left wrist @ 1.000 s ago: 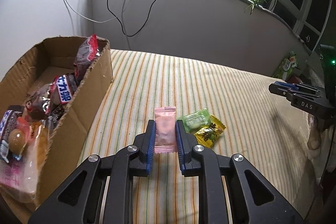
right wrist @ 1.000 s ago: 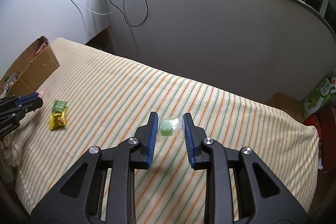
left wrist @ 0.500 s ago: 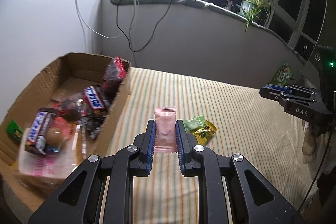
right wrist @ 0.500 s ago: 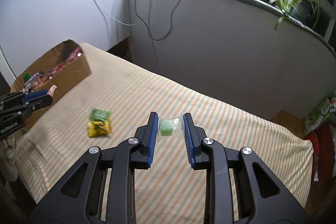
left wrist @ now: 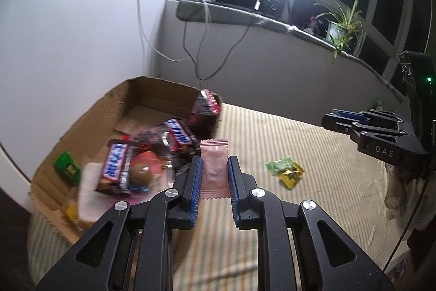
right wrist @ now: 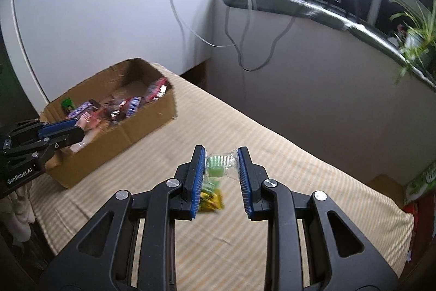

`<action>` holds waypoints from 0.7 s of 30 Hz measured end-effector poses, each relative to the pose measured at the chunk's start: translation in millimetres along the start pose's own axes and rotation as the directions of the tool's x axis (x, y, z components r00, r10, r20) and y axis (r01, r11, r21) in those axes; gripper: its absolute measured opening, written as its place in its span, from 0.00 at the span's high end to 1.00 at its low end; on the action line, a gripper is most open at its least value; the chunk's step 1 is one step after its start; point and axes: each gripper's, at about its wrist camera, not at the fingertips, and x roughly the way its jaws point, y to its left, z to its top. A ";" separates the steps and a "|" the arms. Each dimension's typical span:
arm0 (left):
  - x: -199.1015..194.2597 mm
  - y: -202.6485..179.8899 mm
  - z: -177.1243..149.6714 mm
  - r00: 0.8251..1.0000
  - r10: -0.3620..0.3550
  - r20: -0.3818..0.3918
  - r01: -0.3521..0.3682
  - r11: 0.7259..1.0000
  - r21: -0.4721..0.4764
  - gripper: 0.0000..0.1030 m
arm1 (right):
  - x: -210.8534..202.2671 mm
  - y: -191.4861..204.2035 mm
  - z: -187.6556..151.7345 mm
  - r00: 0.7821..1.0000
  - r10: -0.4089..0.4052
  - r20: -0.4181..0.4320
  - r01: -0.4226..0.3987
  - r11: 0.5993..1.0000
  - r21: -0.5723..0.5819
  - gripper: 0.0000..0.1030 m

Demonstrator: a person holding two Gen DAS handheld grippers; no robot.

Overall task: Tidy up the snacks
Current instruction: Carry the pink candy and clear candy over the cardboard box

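Two light, crinkly packets: left gripper (left wrist: 214,176) pinching pink sachet (left wrist: 214,168) mid-body; right gripper (right wrist: 221,176) pinching clear-wrapped green candy (right wrist: 218,165), slippery film. Cardboard box (left wrist: 90,122) ahead-left.

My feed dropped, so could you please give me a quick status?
Left hand-held gripper holding pink sachet. Right holding green jelly cup. Cardboard box ahead, unobstructed.

Both tongs have risen and swung toward the cardboard box (left wrist: 81,127): the left tongs (left wrist: 214,176) with the pink packet (left wrist: 214,168) now hang at its rim, the right tongs (right wrist: 221,176) nearer.
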 end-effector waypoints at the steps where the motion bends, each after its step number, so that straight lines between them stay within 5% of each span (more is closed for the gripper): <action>1: -2.2 4.2 -0.7 1.000 0.004 0.003 -0.004 1.000 -0.004 0.83 | 2.4 8.3 3.7 1.000 0.007 0.000 -0.007 1.000 -0.009 0.75; 21: -21.6 58.4 -6.9 0.997 0.071 0.025 -0.069 0.995 -0.065 0.83 | 51.2 111.0 52.8 0.990 0.136 -0.032 -0.138 0.986 -0.094 0.75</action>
